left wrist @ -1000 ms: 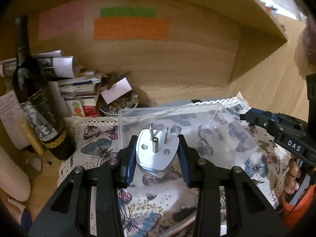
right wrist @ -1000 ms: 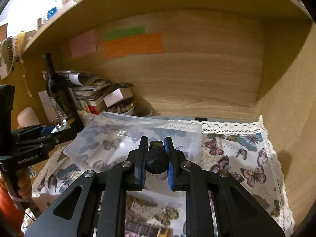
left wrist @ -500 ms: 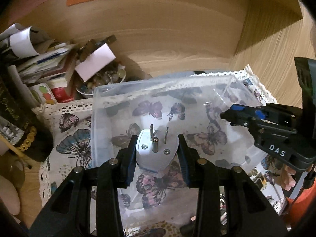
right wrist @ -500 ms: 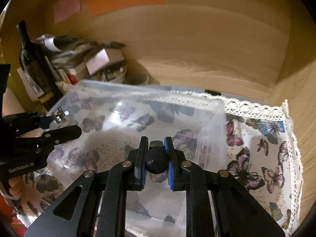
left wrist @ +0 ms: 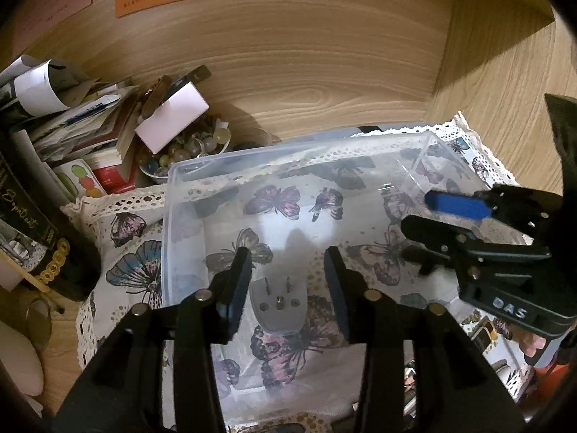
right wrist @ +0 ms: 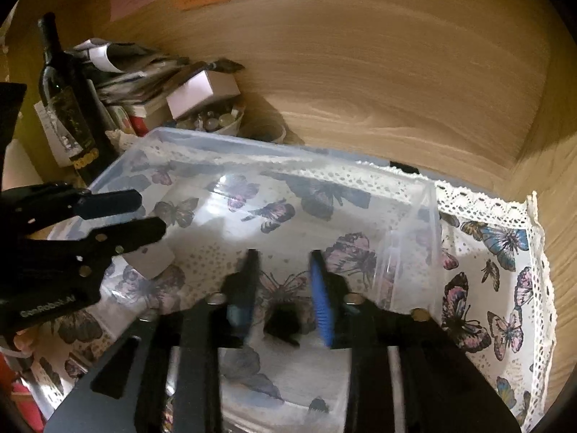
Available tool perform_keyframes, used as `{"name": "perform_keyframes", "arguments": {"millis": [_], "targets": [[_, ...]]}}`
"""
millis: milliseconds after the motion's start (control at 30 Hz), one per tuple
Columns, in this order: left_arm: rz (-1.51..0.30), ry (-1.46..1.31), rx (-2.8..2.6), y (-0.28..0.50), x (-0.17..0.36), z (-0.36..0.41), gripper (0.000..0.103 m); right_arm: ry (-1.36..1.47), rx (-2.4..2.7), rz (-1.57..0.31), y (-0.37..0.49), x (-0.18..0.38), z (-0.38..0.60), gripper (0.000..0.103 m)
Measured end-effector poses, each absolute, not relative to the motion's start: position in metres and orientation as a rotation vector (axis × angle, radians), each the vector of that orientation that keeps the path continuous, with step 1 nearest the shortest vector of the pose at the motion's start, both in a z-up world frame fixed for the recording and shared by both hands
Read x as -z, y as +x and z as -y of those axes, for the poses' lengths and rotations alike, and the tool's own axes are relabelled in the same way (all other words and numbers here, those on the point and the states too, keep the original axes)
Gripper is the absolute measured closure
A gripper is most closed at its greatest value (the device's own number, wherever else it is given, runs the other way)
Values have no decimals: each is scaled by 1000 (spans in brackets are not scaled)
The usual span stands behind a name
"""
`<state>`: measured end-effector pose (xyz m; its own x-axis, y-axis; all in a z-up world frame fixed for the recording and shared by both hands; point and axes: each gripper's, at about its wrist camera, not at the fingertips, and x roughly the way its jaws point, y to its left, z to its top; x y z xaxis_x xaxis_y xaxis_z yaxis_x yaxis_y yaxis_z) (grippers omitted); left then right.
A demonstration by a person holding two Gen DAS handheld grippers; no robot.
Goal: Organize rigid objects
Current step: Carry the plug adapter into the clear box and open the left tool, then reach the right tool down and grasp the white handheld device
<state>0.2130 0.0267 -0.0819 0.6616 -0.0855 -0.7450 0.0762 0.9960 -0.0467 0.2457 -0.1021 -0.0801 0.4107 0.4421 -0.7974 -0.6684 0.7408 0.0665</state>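
The left gripper point(left wrist: 286, 270) is spreading its jaws, and the white plug adapter point(left wrist: 279, 305) between them is lying free, clear of both pads, prongs up, on the floor of the clear plastic bin point(left wrist: 169, 223). The right gripper point(right wrist: 283, 281) is likewise opening, its small black rounded object point(right wrist: 283, 323) sitting loose inside the same bin, blurred. Both grippers are angling down over the bin, apparently dropping the items there together. A wine bottle point(left wrist: 43, 238) is standing left of the bin.
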Motion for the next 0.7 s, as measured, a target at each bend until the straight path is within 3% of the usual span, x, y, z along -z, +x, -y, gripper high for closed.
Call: {"name": "perform_keyframes", "arguments": {"millis": [133,267,367,700], "targets": [[-829,-19,91,206,75,-27,36,-273,-712,-857,239,65,106,50],[-798,-28,92,193,63,-28,23,-257,-714,-803,228,48,114,38],[-768,-36,91,181,52,-30,14,-244,-720,-762,217,34,123,35],[-694,-12,50,128,32,-43,4,-232,-762,-699,171,16,147,28]]}}
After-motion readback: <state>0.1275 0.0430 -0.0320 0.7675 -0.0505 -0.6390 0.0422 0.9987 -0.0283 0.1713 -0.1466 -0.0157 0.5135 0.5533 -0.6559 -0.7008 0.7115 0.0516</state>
